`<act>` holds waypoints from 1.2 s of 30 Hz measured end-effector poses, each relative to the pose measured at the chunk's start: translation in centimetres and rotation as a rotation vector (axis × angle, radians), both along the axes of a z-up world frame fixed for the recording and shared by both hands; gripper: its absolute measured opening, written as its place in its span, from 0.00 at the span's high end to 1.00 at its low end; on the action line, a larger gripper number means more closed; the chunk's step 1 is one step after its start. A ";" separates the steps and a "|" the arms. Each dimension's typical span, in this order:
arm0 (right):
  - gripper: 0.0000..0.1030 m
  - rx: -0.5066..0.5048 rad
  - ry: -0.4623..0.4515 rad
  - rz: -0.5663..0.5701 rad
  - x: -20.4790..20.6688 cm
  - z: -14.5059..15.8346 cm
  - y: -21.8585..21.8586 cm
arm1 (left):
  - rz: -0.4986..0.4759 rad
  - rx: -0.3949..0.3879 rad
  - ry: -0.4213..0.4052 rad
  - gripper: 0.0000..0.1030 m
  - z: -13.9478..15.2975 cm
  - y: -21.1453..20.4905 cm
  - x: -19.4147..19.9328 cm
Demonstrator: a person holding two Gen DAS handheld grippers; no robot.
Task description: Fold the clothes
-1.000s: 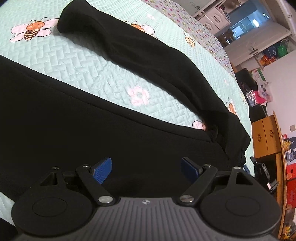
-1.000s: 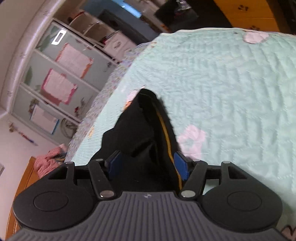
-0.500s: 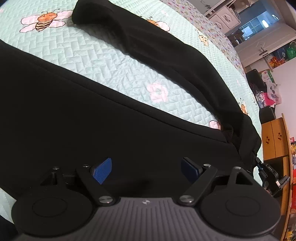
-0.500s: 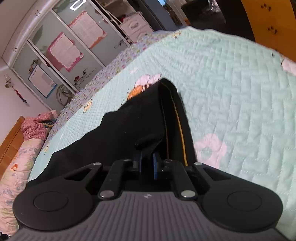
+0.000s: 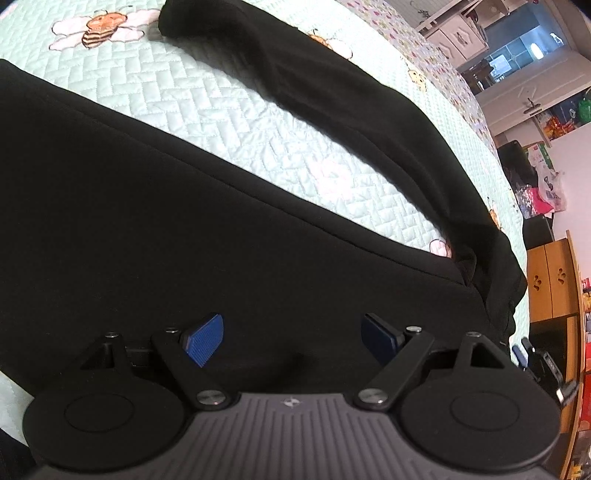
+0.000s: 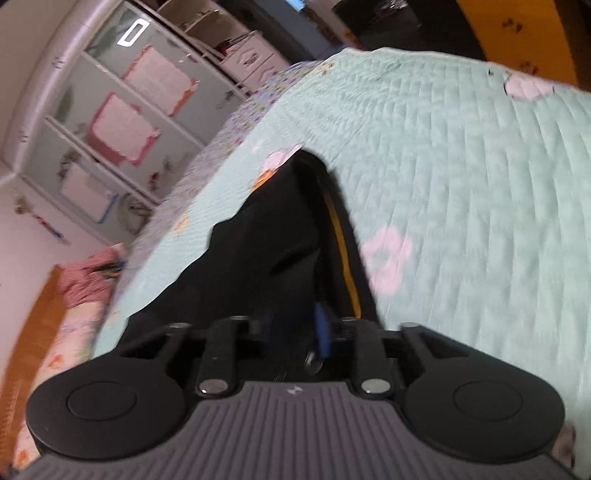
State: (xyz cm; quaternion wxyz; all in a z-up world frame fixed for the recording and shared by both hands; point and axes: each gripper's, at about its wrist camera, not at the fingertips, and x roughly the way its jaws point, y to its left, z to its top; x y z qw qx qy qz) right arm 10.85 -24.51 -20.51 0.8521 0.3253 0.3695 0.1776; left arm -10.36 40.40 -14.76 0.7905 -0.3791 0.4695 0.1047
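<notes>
Item 1: black fabric trousers (image 5: 155,229), laid on the bed's mint-green quilted cover with bee and flower prints (image 5: 229,122). In my left wrist view, 1 broad black panel filled the near half of the frame and 1 long black leg (image 5: 369,110) arched across the cover beyond it, its cuff near an embroidered bee (image 5: 101,27). The 2 parts met at the right, near the bed's edge.

Item 2: my left hand-held gripper (image 5: 291,334), held low over the broad panel, its 2 blue pads (image 5: 203,338) spread wide with nothing between them.

Item 3: my right hand-held gripper (image 6: 295,326), pointed along a narrow end of the trousers (image 6: 280,240), where a yellow strip (image 6: 341,243) ran along the fabric. Its jaws had just been opening, standing partly apart with dark cloth between them; the frame was blurred, and I could not tell whether the pads still pressed on the cloth.

Item 4: background, right wrist view: white cabinet with glass doors and pink panels (image 6: 122,114), pink bundle of cloth (image 6: 88,273) by an orange wooden board (image 6: 37,343).
</notes>
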 end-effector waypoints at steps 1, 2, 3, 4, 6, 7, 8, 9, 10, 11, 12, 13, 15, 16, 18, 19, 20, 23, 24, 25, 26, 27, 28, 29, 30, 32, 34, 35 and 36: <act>0.60 -0.010 0.002 0.009 -0.8 0.1 -0.1 | -0.004 -0.004 0.004 0.18 -0.2 -0.1 0.1; 0.60 -0.012 0.004 0.015 -1.5 0.1 -0.2 | -0.008 -0.008 0.007 0.18 -0.4 -0.2 0.2; 0.59 -0.009 0.005 0.020 -2.1 0.2 -0.3 | -0.012 -0.012 0.010 0.18 -0.6 -0.3 0.3; 0.57 -0.005 0.006 0.026 -2.6 0.2 -0.5 | -0.016 -0.015 0.012 0.18 -0.7 -0.5 0.3; 0.53 -0.004 0.014 0.033 -3.3 0.2 -0.7 | -0.023 -0.019 0.014 0.18 -0.8 -0.7 0.4; 0.52 -0.012 0.018 0.037 -3.4 0.1 -0.8 | -0.026 -0.020 0.014 0.18 -0.9 -0.8 0.3; 0.52 -0.024 0.023 0.043 -3.6 0.0 -0.8 | -0.028 -0.020 0.013 0.18 -0.9 -0.9 0.3; 0.52 -0.022 0.026 0.048 -3.7 -0.2 -0.8 | -0.027 -0.020 0.015 0.18 -0.9 -0.9 0.3; 0.52 -0.014 0.028 0.054 -3.8 -0.3 -0.8 | -0.026 -0.020 0.016 0.18 -1.0 -0.9 0.3; 0.52 -0.008 0.029 0.053 -3.9 -0.4 -0.8 | -0.026 -0.020 0.018 0.18 -1.0 -0.9 0.2; 0.52 -0.004 0.029 0.049 -3.9 -0.5 -0.9 | -0.025 -0.019 0.020 0.18 -1.0 -0.9 0.2; 0.52 -0.001 0.029 0.045 -3.9 -0.6 -1.0 | -0.022 -0.020 0.022 0.18 -1.1 -0.8 0.1; 0.52 0.005 0.027 0.034 -4.0 -0.6 -1.1 | -0.020 -0.020 0.024 0.18 -1.1 -0.8 0.1; 0.51 0.012 0.029 0.036 -4.0 -0.7 -1.2 | -0.020 -0.020 0.024 0.18 -1.1 -0.8 0.0; 0.51 0.029 0.033 0.045 -3.9 -0.9 -1.3 | -0.022 -0.018 0.025 0.18 -1.1 -0.9 0.0; 0.51 0.041 0.034 0.060 -3.8 -1.0 -1.2 | -0.022 -0.018 0.026 0.18 -1.1 -0.8 0.1; 0.50 0.055 0.034 0.081 -3.8 -1.0 -1.2 | -0.023 -0.018 0.026 0.18 -1.2 -0.8 0.1; 0.61 -0.002 0.026 0.130 -3.7 -0.5 -0.5 | -0.025 -0.015 0.029 0.18 -1.4 -1.0 0.2; 0.68 -0.038 0.025 0.140 -3.7 -0.3 -0.2 | -0.025 -0.015 0.029 0.18 -1.4 -1.0 0.2; 0.80 -0.078 0.020 0.144 -3.8 0.0 0.1 | -0.024 -0.015 0.030 0.18 -1.4 -1.0 0.2; 0.91 -0.117 0.014 0.145 -3.9 0.2 0.5 | -0.024 -0.015 0.030 0.18 -1.5 -1.0 0.2; 0.95 -0.138 0.002 0.146 -4.1 0.5 0.6 | -0.024 -0.015 0.031 0.18 -1.5 -1.0 0.2; 0.95 -0.147 -0.022 0.148 -4.3 1.0 0.8 | -0.023 -0.015 0.032 0.18 -1.5 -1.1 0.2; 0.95 -0.154 -0.050 0.149 -4.7 1.6 1.0 | -0.023 -0.016 0.032 0.18 -1.6 -1.1 0.2; 0.95 -0.162 -0.079 0.150 -5.0 2.2 1.2 | -0.021 -0.017 0.033 0.18 -1.6 -1.0 0.2; 0.95 -0.171 -0.132 0.149 -5.3 3.3 1.6 | -0.020 -0.016 0.034 0.18 -1.6 -1.0 0.3; 0.96 -0.170 -0.186 0.147 -5.4 4.5 2.0 | -0.022 -0.012 0.034 0.17 -1.6 -1.1 0.3; 0.96 -0.168 -0.207 0.144 -5.2 4.9 2.0 | -0.023 -0.011 0.034 0.17 -1.6 -1.1 0.3; 0.96 -0.173 -0.204 0.135 -4.9 4.8 1.9 | -0.023 -0.010 0.033 0.18 -1.6 -1.1 0.3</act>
